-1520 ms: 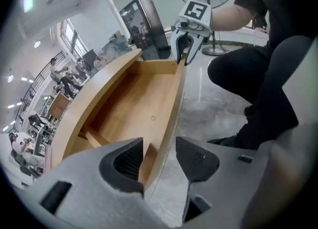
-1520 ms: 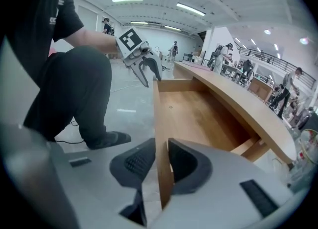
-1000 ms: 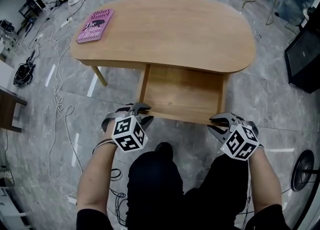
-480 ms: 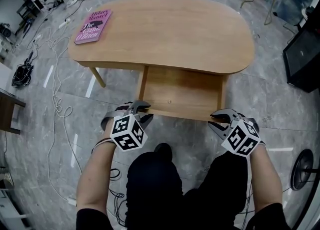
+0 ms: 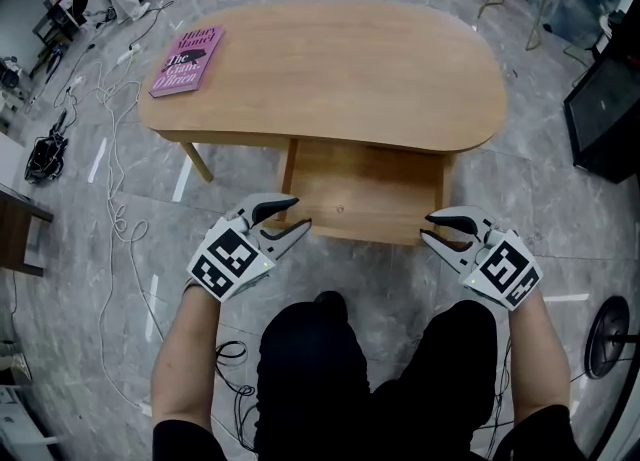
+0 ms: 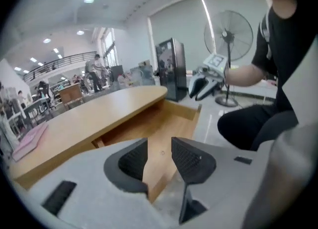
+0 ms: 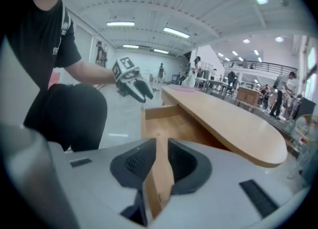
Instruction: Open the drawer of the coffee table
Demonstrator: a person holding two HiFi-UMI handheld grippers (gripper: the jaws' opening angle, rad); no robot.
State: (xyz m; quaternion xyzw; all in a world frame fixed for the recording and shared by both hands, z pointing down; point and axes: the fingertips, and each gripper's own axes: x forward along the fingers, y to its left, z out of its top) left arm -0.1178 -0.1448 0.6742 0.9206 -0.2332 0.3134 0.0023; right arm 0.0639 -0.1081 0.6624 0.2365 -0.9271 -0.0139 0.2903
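At the far left I note loose cables [image 5: 112, 154] on the grey marble floor. A pink book [image 5: 187, 59] lies flat on the left end of the coffee table [image 5: 340, 69], which has a kidney-shaped wooden top. The left gripper [image 5: 298, 215] sits just at the front left corner of the drawer [image 5: 365, 194]. Its jaws stand apart and have just been opening. Its own view shows the front panel's corner in the gap, and I see floor between the wood and the right pad, so I record no grip there. The drawer is pulled out from under the tabletop toward the person, with its bare wooden bottom exposed and nothing visible inside. The right gripper [image 5: 430, 228] is at the drawer's front right corner. Its own view shows the thin edge of the front panel running between the two pads and filling the gap, so I record the jaws as clamped on it. A floor fan [image 5: 610, 341] stands on the floor at the far right.
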